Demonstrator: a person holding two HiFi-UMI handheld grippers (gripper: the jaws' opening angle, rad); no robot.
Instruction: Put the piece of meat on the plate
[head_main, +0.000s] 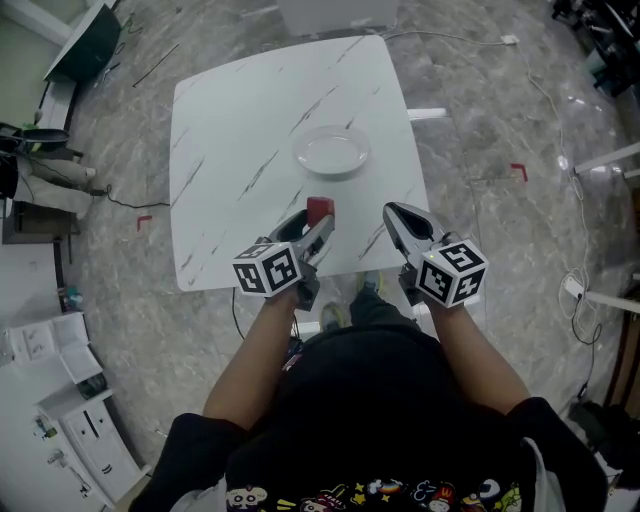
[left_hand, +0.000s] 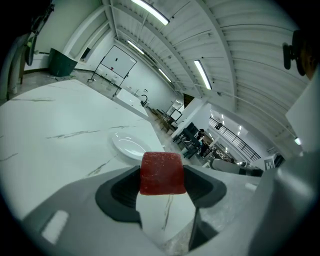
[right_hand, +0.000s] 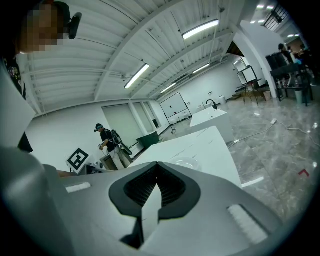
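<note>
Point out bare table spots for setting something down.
The white marble-look table is bare across its left half, from its left edge to the round white plate, and behind the plate. The near edge is crowded: the left tool gripping the red meat cube, the right tool beside it.

The head view looks steeply down from above the person onto the counter (head_main: 250, 130), with the left tool (head_main: 320, 216) and right tool (head_main: 392, 211) over its near edge. Each gripper view rides close behind its tool's jaws, facing low across the counter. All three share the plate (head_main: 331, 153) ahead of the tools. The head view and left gripper view share the meat (head_main: 320, 207).
</note>
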